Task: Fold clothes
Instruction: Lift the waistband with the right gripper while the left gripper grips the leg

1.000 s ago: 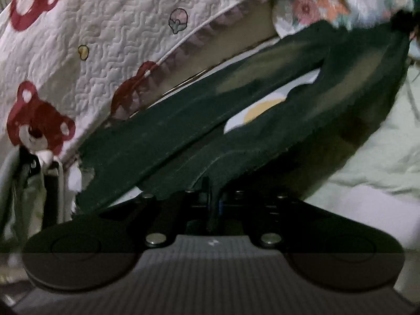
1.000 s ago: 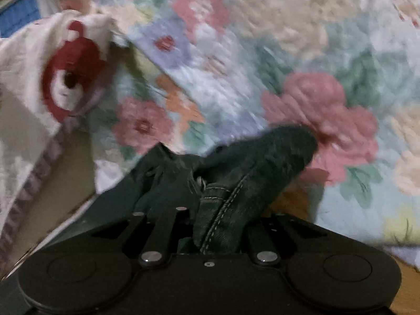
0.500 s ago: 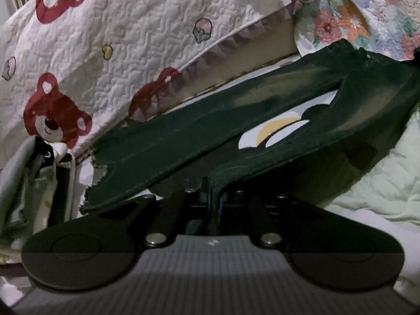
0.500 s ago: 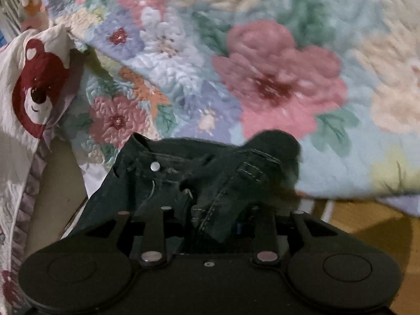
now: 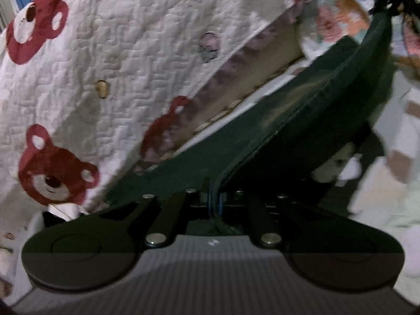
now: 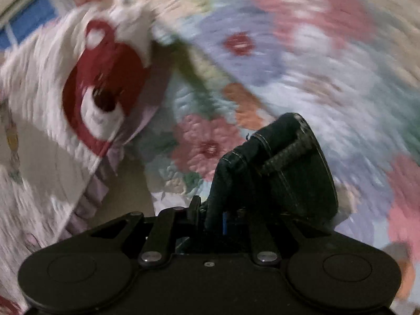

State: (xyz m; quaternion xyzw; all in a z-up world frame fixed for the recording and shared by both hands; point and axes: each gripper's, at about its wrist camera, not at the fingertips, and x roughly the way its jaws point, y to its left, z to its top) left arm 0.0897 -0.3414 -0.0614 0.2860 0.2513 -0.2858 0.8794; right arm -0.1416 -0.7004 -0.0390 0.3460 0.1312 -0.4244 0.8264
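a white quilt with red bears point(image 5: 110, 60) fills the space ahead and to the left of the left claw point(image 5: 214, 199), and a floral quilt point(image 6: 302, 60), blurred, spreads ahead of the right claw point(image 6: 214, 218). the dark jeans point(image 5: 275, 120) hang stretched between the two, rising from the left claw to the far upper right. the left claw is clenched on a leg edge; the right claw is clamped on the bunched waistband point(image 6: 283, 162).

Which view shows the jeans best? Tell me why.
Left wrist: the jeans stretch lengthwise from the left claw toward the far end. Right wrist shows only a bunched, stitched part pinched in the right claw.
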